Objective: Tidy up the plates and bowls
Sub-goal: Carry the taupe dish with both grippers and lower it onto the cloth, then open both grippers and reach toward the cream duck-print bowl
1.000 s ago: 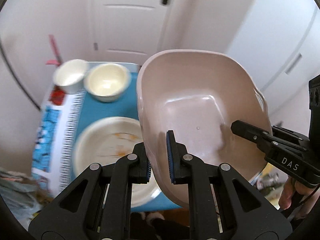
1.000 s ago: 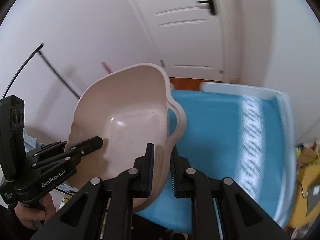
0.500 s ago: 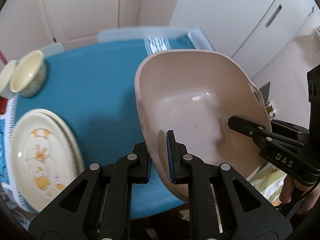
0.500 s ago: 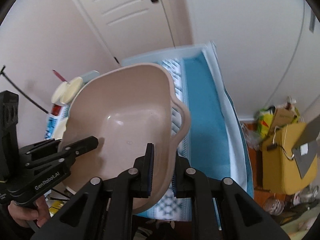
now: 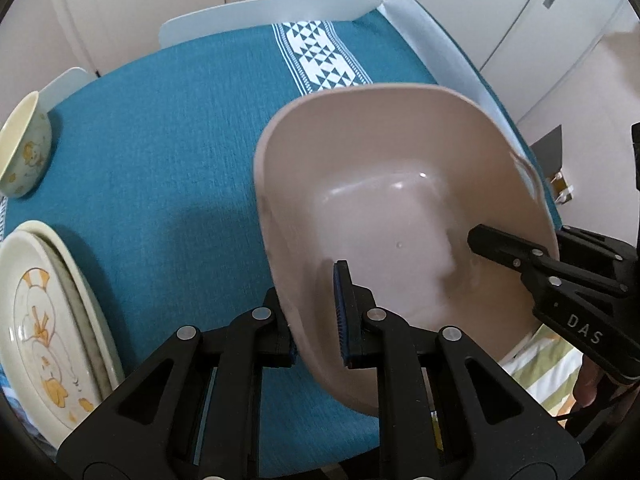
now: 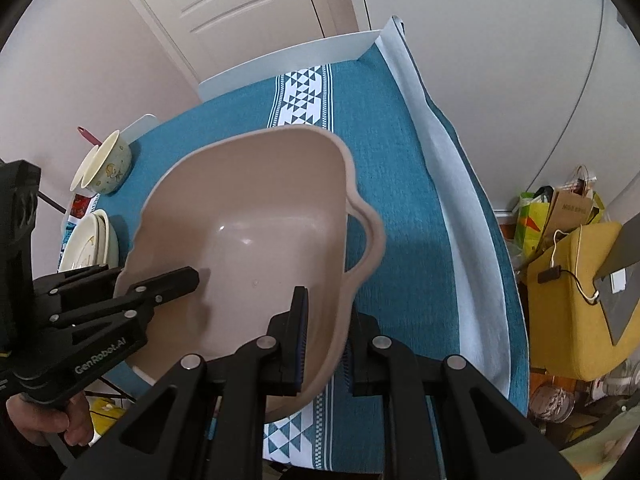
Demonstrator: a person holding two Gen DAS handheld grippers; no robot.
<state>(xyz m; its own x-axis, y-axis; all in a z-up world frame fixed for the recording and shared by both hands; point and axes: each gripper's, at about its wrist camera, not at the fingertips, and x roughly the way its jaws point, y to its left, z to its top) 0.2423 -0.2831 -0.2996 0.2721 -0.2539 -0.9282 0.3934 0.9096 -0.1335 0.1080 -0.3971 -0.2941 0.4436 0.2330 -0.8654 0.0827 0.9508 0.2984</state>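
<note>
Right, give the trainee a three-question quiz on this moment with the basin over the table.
1. True or false: both grippers clamp the rim of the beige plastic basin.
2. What lies under the basin? A) teal tablecloth B) bare wood C) a metal sink
3. Fill in: the cream plates with yellow duck drawings are ____, one on another.

Key:
1. True: left gripper and right gripper pinch opposite walls.
2. A
3. stacked

Empty pink basin [image 5: 384, 184] tilted above teal cloth; stacked plates [image 5: 44, 320], bowl [image 5: 26, 156] left.
</note>
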